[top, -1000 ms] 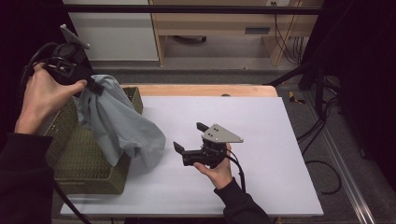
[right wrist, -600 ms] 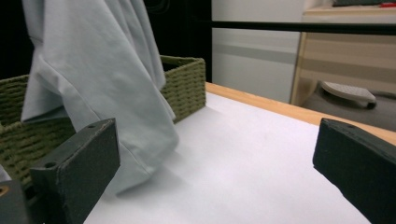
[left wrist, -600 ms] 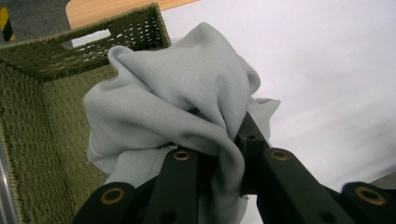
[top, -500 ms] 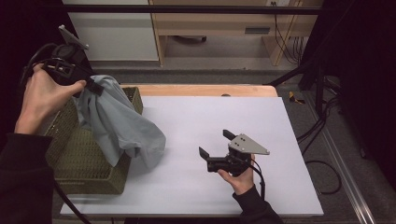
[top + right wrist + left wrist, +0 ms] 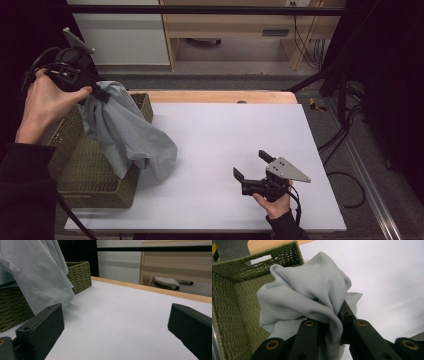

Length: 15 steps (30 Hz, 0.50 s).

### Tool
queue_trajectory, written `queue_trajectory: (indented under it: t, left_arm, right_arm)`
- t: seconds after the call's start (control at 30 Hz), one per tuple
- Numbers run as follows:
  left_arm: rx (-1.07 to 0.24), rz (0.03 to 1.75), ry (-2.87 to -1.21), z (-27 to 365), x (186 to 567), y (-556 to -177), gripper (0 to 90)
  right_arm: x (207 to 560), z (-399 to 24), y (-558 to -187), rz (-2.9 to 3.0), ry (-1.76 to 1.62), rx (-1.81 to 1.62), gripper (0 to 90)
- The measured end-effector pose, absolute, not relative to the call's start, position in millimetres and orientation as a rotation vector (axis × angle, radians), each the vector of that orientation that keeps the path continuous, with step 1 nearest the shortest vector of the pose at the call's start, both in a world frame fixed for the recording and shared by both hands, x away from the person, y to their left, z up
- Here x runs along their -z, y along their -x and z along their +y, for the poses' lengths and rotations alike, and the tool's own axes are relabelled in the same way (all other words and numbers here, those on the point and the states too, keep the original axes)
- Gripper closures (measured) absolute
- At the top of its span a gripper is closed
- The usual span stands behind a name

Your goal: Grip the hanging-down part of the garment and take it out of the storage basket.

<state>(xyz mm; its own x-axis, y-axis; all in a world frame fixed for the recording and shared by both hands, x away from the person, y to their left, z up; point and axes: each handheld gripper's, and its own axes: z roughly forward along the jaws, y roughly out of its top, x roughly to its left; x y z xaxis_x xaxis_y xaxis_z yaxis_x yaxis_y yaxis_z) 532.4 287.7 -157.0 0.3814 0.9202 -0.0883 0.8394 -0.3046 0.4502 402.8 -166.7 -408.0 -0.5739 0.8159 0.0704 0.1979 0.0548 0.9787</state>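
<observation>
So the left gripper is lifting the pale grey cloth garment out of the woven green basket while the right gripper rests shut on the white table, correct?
Not quite: the right gripper is open, its two black jaws standing wide apart with nothing between them, as the right gripper view shows. The rest holds: the left gripper grips the pale grey cloth garment over the woven green basket beside the white table.

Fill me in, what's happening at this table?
A person works with a handheld tool in each hand. The left tool is shut on a grey garment, holding it up above a green woven basket; the cloth drapes over the basket's rim onto the white table. The right tool sits low over the table, jaws open, holding nothing.
</observation>
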Motion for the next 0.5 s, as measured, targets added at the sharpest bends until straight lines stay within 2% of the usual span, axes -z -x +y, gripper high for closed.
queue_trajectory:
  t: [0.5]
  left_arm:
    - [-0.253,1.514,-2.224,288,157,-532,80.2]
  right_arm:
    - [418,-185,-390,1.760,-1.062,-1.525,0.3]
